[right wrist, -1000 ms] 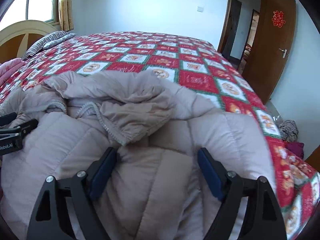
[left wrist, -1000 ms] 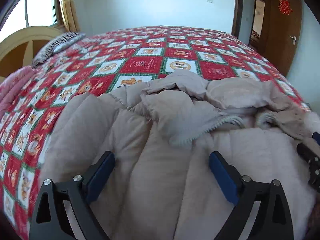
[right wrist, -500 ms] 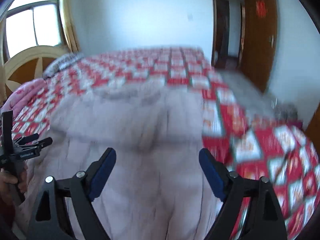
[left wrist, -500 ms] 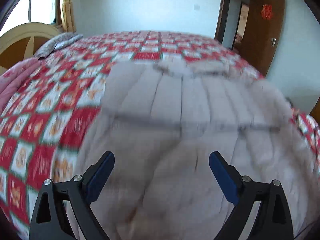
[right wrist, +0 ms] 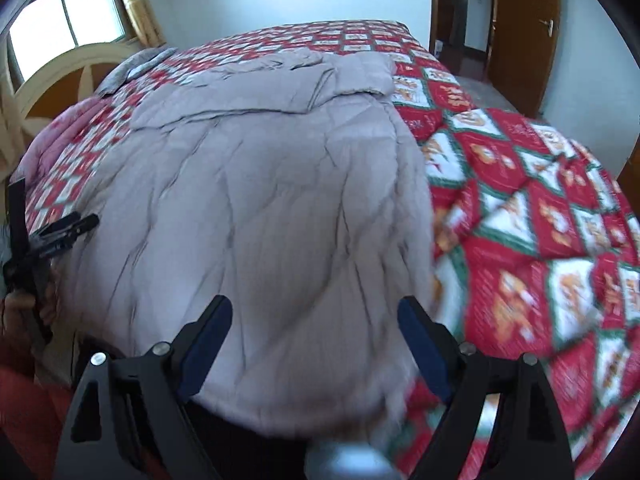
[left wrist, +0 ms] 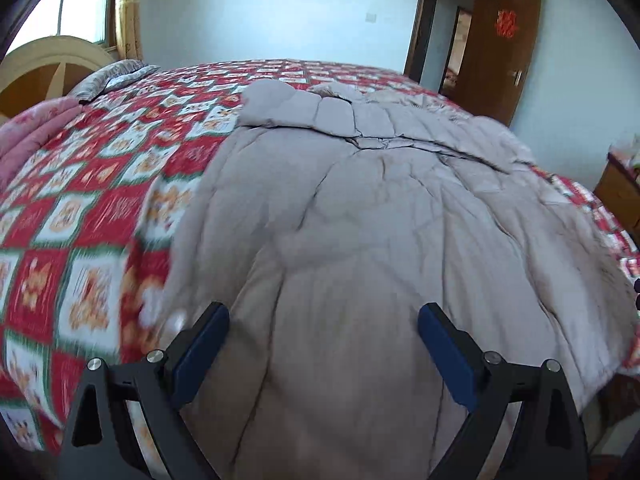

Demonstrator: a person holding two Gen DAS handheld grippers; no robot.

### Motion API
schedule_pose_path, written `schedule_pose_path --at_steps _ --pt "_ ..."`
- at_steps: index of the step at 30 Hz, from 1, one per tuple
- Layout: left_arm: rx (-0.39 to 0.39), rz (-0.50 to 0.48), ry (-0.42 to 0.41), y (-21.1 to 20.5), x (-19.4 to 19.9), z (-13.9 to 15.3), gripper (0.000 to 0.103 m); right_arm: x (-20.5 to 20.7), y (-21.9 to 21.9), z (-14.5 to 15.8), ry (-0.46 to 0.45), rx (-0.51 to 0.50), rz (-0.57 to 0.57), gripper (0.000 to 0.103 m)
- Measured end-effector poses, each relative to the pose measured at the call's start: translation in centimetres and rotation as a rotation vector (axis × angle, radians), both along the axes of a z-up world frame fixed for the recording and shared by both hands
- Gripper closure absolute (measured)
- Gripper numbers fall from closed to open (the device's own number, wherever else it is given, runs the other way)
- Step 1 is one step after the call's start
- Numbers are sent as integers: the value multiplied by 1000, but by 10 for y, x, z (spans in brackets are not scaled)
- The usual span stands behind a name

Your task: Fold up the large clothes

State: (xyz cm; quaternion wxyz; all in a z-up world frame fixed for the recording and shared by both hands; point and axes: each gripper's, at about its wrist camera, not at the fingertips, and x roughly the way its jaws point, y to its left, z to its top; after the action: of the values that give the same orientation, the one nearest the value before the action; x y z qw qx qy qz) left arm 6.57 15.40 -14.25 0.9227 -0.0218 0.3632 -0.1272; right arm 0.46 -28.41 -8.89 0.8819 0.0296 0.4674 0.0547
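The padded coat lies spread flat on the bedspread, its near hem at the bed's near edge and its folded hood end toward the far side. The headboard and pillow stand to the left, the door behind to the right.

Bare stretches of red-and-white checkered quilt flank the puffy beige quilted coat, so there's room on both sides. The far end has a striped grey pillow and pink folded blanket in the way.
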Motion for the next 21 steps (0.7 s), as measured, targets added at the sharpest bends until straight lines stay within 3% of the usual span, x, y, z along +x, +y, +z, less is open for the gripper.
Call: schedule_pose_path --at_steps 4,7,9,11,16,21 --pt "-60 -9 -29 23 -30 2 7 -21 -20 10 -62 18 -66 16" --pt "-73 2 -13 37 -40 -2 7 -20 -31 1 -92 42 -119 16" --pt "-82 23 5 48 -46 -5 7 -15 -33 -10 -91 103 -124 23" --pt "-105 31 11 58 -54 -8 7 -12 -27 -17 -81 128 -101 28" --pt "-166 37 74 73 -57 -25 7 0 2 -35 -40 19 -7 30" --pt "-259 -11 151 70 -55 -39 7 -8 21 -38 -1 -14 104 32"
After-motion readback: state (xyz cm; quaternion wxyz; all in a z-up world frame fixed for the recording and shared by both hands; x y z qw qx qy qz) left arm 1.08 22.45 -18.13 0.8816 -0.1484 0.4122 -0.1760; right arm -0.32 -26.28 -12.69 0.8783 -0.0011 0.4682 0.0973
